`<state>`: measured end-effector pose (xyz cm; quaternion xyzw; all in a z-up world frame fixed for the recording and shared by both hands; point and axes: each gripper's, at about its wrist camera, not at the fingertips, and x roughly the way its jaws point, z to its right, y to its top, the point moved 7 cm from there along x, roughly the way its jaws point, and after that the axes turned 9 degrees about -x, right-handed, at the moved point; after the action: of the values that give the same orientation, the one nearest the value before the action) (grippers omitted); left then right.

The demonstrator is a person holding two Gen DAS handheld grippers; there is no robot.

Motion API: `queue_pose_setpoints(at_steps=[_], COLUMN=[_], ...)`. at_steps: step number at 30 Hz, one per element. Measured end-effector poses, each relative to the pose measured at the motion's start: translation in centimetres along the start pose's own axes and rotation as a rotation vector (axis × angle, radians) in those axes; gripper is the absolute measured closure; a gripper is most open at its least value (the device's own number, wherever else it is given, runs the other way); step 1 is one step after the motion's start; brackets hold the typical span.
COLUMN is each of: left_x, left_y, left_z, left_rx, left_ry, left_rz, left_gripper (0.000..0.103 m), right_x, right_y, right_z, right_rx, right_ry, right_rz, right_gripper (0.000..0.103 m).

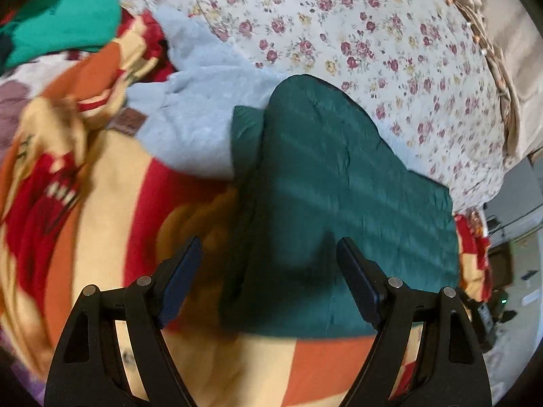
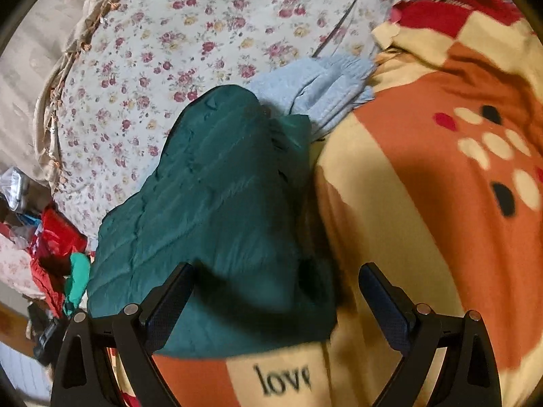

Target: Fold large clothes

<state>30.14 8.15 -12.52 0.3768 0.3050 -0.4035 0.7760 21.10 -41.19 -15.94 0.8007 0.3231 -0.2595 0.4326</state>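
A dark green quilted garment (image 1: 339, 183) lies folded on the bed, over an orange, red and cream blanket (image 1: 101, 203). My left gripper (image 1: 268, 264) hovers open above the garment's near left edge, nothing between its fingers. In the right wrist view the same green garment (image 2: 217, 210) sits left of centre, and my right gripper (image 2: 275, 291) is open above its near right corner, with nothing held. A light blue fleece garment (image 1: 190, 115) lies crumpled just beyond the green one, and also shows in the right view (image 2: 322, 91).
A floral sheet (image 1: 339, 34) covers the far part of the bed. A bright green cloth (image 1: 68, 23) lies at the far left among red fabrics. The blanket (image 2: 441, 186) bears the word "love". Clutter and red items (image 2: 54, 237) lie off the bed's left side.
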Motion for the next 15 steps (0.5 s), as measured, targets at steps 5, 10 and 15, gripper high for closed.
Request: queue_pose_setpoints(at_steps=[5, 10, 15], left_x=[4.1, 6.7, 3.8], left_y=[1.8, 1.2, 2.3], left_z=[1.2, 3.1, 5.8], left_rx=[0.019, 0.044, 0.078], left_ry=[-0.084, -0.092, -0.164], left_rz=[-0.113, -0.165, -0.139], left_gripper=[0.021, 0.012, 0.067], right_x=[4.2, 7.4, 4.6], right_y=[2.0, 3.0, 5.3], right_z=[-1.0, -1.8, -4.3], right_rx=[-0.019, 0.013, 0.012], right_ry=[0.136, 0.191, 0.282], right_rz=[-0.09, -0.144, -0.1], right_gripper=[0.007, 0.007, 0.049])
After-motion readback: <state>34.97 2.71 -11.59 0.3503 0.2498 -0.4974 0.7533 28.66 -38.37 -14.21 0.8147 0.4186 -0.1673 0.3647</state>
